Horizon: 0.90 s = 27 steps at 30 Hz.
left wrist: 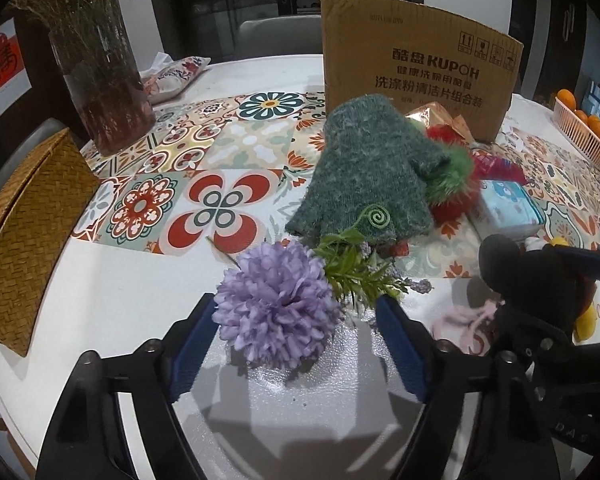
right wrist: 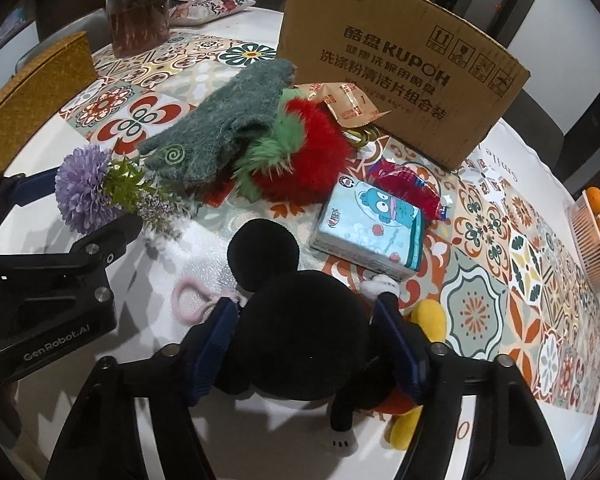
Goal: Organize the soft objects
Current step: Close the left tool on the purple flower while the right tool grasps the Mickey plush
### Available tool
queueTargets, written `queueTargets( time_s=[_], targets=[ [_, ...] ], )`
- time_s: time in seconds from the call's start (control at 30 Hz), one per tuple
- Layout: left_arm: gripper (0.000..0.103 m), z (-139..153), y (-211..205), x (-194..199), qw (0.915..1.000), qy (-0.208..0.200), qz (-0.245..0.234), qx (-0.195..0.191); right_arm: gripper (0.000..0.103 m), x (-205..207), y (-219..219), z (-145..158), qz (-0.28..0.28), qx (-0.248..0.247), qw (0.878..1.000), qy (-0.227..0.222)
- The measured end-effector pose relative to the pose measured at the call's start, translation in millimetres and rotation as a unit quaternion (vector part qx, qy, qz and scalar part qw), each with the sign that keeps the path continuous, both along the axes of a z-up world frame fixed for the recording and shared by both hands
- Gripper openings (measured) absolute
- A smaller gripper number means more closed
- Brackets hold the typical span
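Observation:
A purple artificial flower with a green leafy stem lies on the white table between the blue pads of my left gripper, whose jaws stand wide and do not touch it. It also shows in the right wrist view. A black Mickey plush sits between the pads of my right gripper, which closes on its head. A green knit glove and a red-and-green furry strawberry lie behind.
A cardboard box stands at the back. A tissue pack, snack packets, a pink ring, a woven basket, a vase of dried flowers, a pillow and a basket of oranges surround.

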<state>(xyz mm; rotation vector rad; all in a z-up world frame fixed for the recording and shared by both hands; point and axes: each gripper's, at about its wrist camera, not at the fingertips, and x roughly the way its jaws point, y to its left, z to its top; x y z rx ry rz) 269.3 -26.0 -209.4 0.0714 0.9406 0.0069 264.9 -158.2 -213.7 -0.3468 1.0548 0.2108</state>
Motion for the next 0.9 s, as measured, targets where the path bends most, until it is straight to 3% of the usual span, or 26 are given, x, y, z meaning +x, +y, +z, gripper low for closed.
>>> queueTargets(
  time_s=[0.23, 0.3, 0.9],
  targets=[
    [0.044, 1, 2, -3, 0.9999, 0.006, -0.013, -0.010, 0.063, -2, -2, 2, -0.013, 0.008, 1.000, 0.003],
    [0.039, 2, 1, -4, 0.9997, 0.009, -0.019, -0.014, 0.063, -4, -2, 4, -0.016, 0.011, 1.000, 0.004],
    [0.032, 50, 6, -23, 0.9975, -0.041, -0.047, -0.031, 0.063, -27, -10, 50, -0.069, 0.052, 0.996, -0.037]
  ],
)
